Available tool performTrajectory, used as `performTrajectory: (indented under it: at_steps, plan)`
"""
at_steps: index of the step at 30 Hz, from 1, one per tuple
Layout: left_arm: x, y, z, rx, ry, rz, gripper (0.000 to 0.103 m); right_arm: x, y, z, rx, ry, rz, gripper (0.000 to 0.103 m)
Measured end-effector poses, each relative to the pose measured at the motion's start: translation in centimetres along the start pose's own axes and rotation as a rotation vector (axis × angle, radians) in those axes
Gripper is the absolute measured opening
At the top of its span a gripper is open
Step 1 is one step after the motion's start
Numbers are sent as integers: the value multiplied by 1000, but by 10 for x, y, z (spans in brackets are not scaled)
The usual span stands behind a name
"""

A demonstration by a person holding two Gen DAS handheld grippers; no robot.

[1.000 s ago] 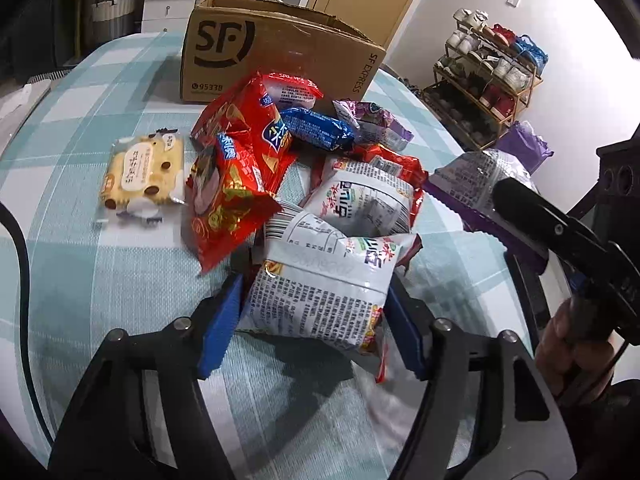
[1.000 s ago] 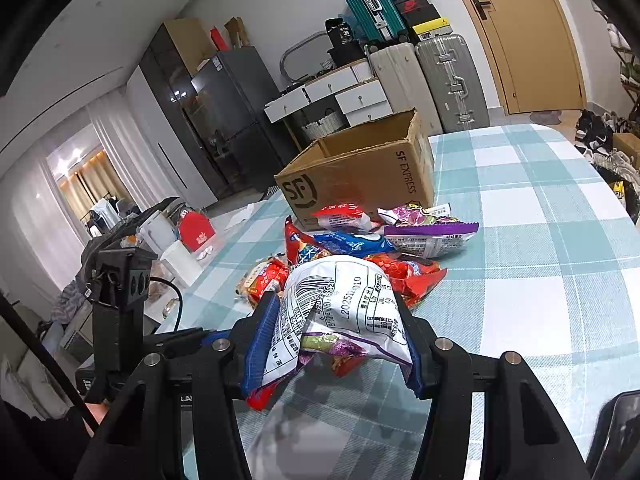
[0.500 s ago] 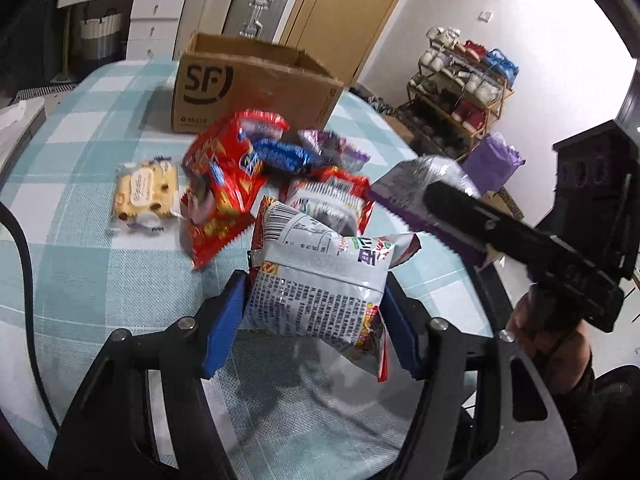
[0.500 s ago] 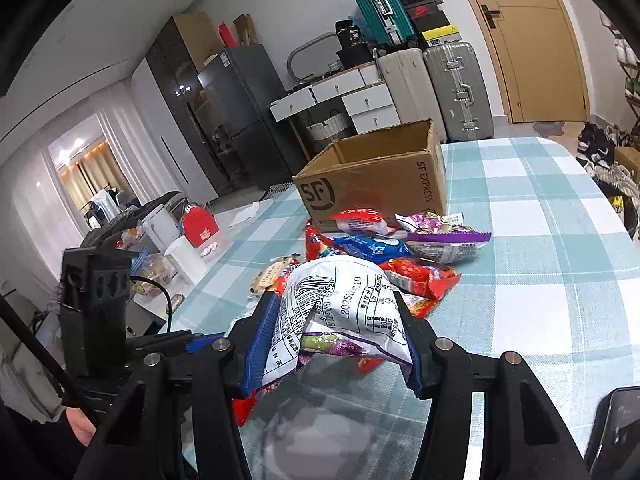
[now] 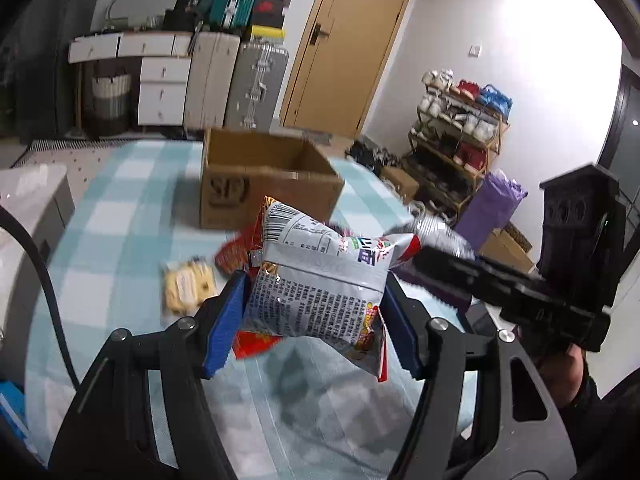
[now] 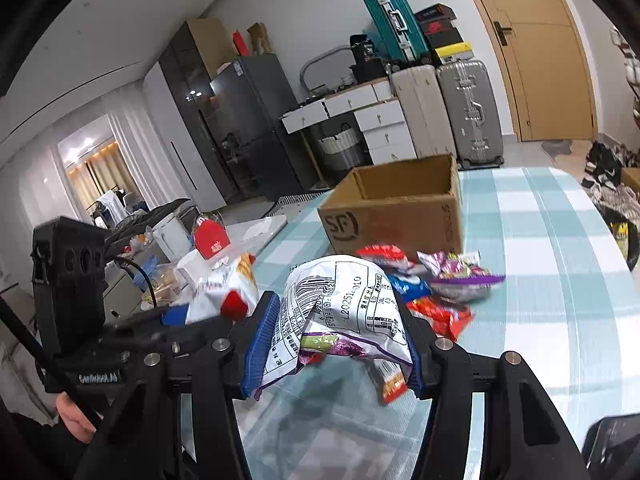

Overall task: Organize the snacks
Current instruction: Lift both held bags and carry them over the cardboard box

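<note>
Teal-and-white checked cloth covers the table (image 6: 560, 280), and behind it suitcases (image 6: 466, 112) and white drawers (image 6: 384, 124) stand against the wall beside a wooden door (image 5: 344, 44). An open SF cardboard box (image 6: 400, 208) sits on the table toward its far end, its flaps up.

My left gripper (image 5: 312, 316) is clamped on a white snack bag (image 5: 320, 280), printed with black text and a barcode; both blue pads press into its sides, and the bag hangs clear above the cloth, throwing a shadow beneath it. My right gripper (image 6: 332, 336) is likewise closed on a white-and-purple snack bag (image 6: 340, 308) with a barcode and a date stamp, crumpled between its pads and also held off the table.

Below and beyond the two lifted bags, the rest of the snacks lie in a loose heap just in front of the box: a red packet (image 6: 382, 254), a blue packet (image 6: 410, 284), a purple packet (image 6: 464, 278) and an orange-red packet (image 6: 440, 314). A pale yellow biscuit packet (image 5: 186, 286) lies apart from the heap, on the cloth to the left in the left wrist view, though blurred there. A shoe rack (image 5: 460, 128) stands by the far wall.
</note>
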State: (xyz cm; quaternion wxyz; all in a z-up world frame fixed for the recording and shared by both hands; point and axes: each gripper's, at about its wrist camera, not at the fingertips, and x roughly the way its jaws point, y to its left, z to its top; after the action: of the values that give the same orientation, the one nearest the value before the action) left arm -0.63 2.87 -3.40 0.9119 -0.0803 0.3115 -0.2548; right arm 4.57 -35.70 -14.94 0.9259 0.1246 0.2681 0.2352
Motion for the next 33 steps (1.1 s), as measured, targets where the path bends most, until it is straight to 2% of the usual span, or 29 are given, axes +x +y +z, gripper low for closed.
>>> performTrajectory:
  at_steps: [8, 16, 24, 28, 33]
  plan:
    - [-17, 13, 51, 9, -56, 5, 63, 5, 10, 29, -20, -19, 34, 56]
    - [-12, 25, 112, 28, -76, 5, 63, 8, 16, 80, -48, -69, 60, 56]
    - [18, 41, 180, -4, -48, -20, 63, 15, 9, 129, -42, -89, 78, 56]
    - [46, 35, 215, 29, -59, 12, 63, 27, -1, 156, -41, -97, 77, 56]
    - [86, 39, 249, 13, -51, 31, 63, 48, -16, 182, -18, -98, 73, 56]
